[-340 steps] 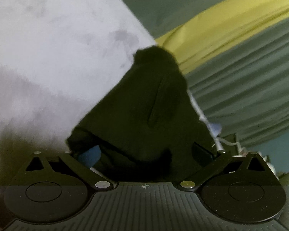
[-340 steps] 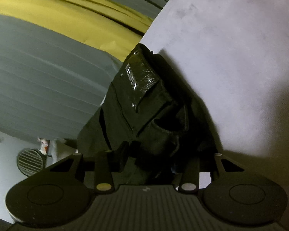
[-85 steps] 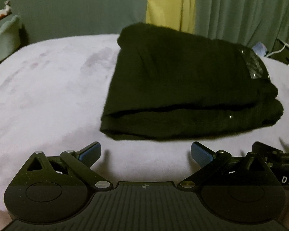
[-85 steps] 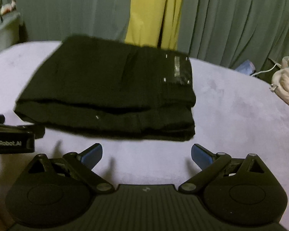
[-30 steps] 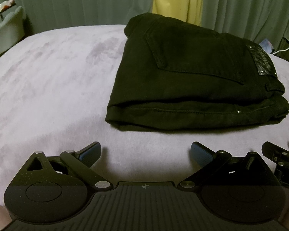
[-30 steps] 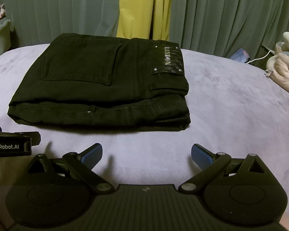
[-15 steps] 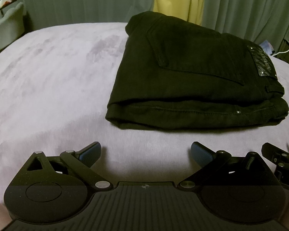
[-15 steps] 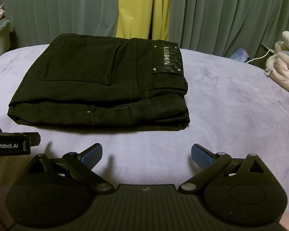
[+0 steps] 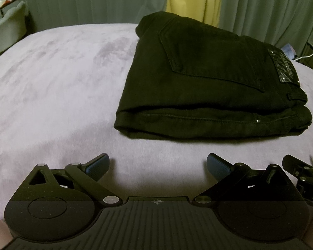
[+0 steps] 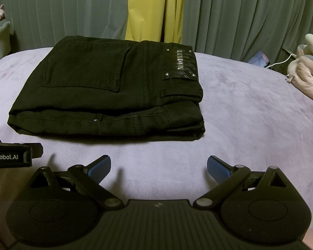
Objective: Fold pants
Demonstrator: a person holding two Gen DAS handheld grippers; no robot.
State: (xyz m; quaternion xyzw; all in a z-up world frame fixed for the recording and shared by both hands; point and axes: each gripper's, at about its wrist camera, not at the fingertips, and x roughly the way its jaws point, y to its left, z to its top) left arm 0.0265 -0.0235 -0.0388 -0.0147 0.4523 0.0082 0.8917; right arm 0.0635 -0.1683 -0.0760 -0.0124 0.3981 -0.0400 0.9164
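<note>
Black pants (image 9: 208,83) (image 10: 106,91) lie folded into a compact rectangle on the lilac bed cover (image 9: 52,87) (image 10: 250,120), back pocket and leather waist patch facing up. My left gripper (image 9: 158,164) stands open, short of the fold's near edge, nothing between its blue pads. My right gripper (image 10: 158,165) is open too, likewise just in front of the pants and clear of them. Each view catches the other tool's body at its side edge.
Green curtains (image 10: 250,10) with a yellow strip (image 10: 154,8) hang behind the bed. A plush toy (image 10: 306,68) and a white cable (image 10: 281,61) lie at the right. A pale green chair (image 9: 8,29) stands at the far left.
Both grippers held the pants 11 s ago, have since let go and drawn back; the pants now lie folded. In the last second almost nothing moves.
</note>
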